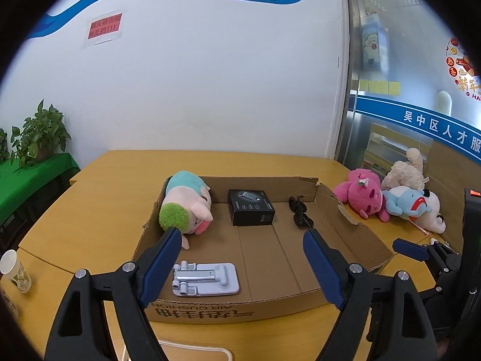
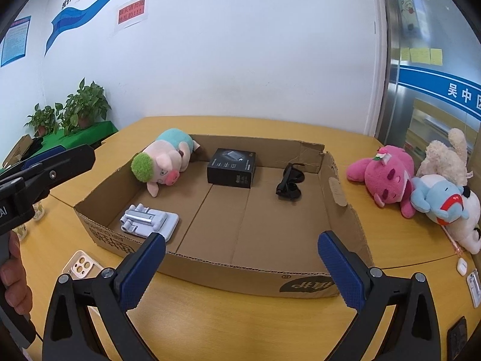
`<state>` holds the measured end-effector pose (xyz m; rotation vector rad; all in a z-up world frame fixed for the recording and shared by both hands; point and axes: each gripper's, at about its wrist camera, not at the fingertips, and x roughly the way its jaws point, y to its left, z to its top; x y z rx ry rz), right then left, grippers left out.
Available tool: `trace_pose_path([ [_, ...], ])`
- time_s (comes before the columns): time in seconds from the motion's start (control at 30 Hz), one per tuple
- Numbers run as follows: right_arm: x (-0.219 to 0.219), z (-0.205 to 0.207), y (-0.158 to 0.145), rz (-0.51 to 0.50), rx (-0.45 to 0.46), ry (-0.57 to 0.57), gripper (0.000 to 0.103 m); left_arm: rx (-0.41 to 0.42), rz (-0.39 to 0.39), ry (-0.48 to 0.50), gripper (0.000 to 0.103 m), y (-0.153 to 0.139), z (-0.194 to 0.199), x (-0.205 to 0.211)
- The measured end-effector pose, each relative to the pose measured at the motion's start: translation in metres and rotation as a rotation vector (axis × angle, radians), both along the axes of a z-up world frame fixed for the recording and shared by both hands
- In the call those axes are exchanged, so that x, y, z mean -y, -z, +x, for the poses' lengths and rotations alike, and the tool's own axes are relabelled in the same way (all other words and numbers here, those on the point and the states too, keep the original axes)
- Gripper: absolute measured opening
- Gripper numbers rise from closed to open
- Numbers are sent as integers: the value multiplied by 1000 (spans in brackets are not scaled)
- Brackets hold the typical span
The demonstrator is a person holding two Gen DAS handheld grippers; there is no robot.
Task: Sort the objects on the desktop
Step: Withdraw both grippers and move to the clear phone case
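Note:
A shallow cardboard box (image 1: 357, 228) (image 2: 342, 198) sits on the yellow table. In it lie a pig plush (image 1: 186, 207) (image 2: 163, 162), a black box (image 1: 251, 207) (image 2: 231, 167), black sunglasses (image 1: 300, 212) (image 2: 290, 182) and a grey phone stand (image 1: 206, 278) (image 2: 150, 221). My left gripper (image 1: 240, 240) is open and empty, above the box's near left part. My right gripper (image 2: 242, 243) is open and empty, over the box's near wall. Three plush toys, pink (image 1: 362, 195) (image 2: 384, 177), blue (image 1: 405, 204) (image 2: 439, 201) and cream (image 1: 405, 174) (image 2: 445, 156), lie right of the box.
A phone in a pale case (image 2: 81, 266) lies on the table left of the box. A paper cup (image 1: 15, 270) stands at the table's left edge. White earbuds case (image 2: 461, 266) and a small metal stand (image 2: 475, 285) lie at right. Potted plants (image 2: 84, 108) stand on a green side table.

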<state>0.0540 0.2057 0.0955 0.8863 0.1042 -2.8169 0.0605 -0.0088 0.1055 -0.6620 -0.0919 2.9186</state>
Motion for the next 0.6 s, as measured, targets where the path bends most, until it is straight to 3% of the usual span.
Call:
trace_pose_path([
  [0.27, 38, 5, 26, -9, 80, -127, 103, 89, -24, -66, 83, 33, 14, 56],
  [0.47, 89, 12, 77, -29, 224, -300, 103, 242, -33, -107, 83, 78, 15, 108],
  [0.6, 113, 10, 106, -8, 290, -340, 102, 355, -31, -103, 82, 109, 10, 126],
])
